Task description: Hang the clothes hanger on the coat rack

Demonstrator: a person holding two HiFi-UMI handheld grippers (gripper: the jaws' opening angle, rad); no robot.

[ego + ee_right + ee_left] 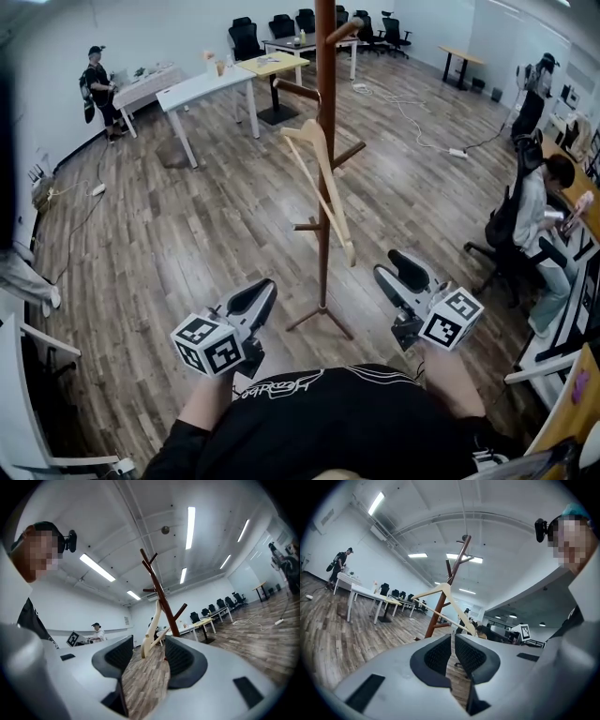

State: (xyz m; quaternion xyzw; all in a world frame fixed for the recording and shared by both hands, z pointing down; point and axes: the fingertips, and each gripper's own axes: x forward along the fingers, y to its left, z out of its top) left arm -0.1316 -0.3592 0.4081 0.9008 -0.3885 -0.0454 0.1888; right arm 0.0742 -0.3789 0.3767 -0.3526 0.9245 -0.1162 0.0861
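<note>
Pale wooden hanger (pixel 323 187) hangs on brown coat rack (pixel 325 84); left gripper (pixel 265 287) jaws together, right gripper (pixel 392 266) jaws spread.

Clothes hanger (pixel 342 222): pale bare wood; triangular, two sloping shoulder arms joined by a thin lower bar; hung on the coat rack (pixel 325 75), apex just below an upper peg on the pole's left side; hook too small to make out; tilted, one shoulder end swung low to the right of the pole, the other raised to its left; crossing in front of the pole; well clear of the floor (pixel 187 234).
Coat rack: dark reddish-brown wood; single slim upright pole; short pegs angled upward at several heights and on different sides; splayed feet resting on the plank floor; standing upright.
</note>
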